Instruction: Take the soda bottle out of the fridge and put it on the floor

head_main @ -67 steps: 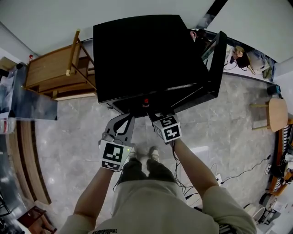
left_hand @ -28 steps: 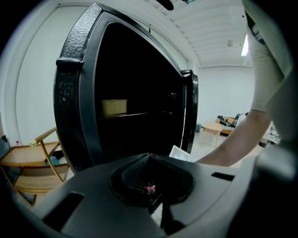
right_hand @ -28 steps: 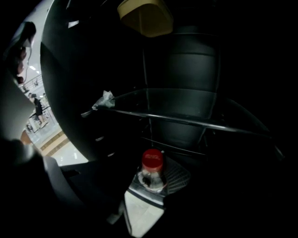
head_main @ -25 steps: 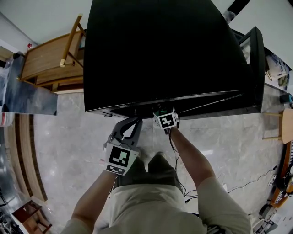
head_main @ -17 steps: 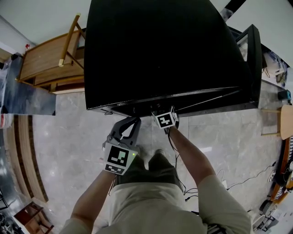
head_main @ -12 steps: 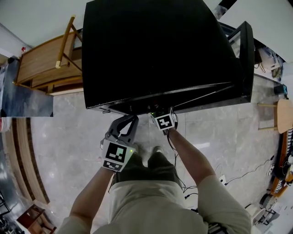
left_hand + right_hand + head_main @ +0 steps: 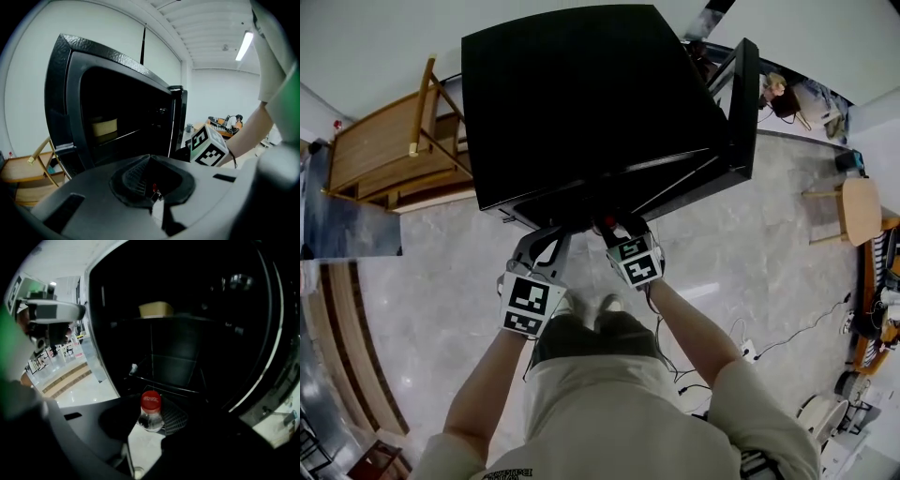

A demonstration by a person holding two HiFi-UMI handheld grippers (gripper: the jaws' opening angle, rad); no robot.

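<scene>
Grey marble floor (image 7: 750, 244) below the open black fridge (image 7: 581, 103), and the right gripper view shows plainly the right gripper (image 7: 152, 417) pinching the red-capped clear soda bottle (image 7: 151, 408) just outside its opening, left gripper (image 7: 150, 161) jaws pressed together.

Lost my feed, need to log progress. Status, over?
Left tool shut, empty. Right tool shut on soda bottle, at the open fridge's front. Nothing seen blocking the floor.

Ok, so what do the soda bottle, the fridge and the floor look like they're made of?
Soda bottle: clear plastic, apparently, with a see-through neck under a red screw cap.
Fridge: black casing with a dull sheen; painted metal or plastic, can't tell.
Floor: polished grey stone or tile, veined and reflecting light.
</scene>
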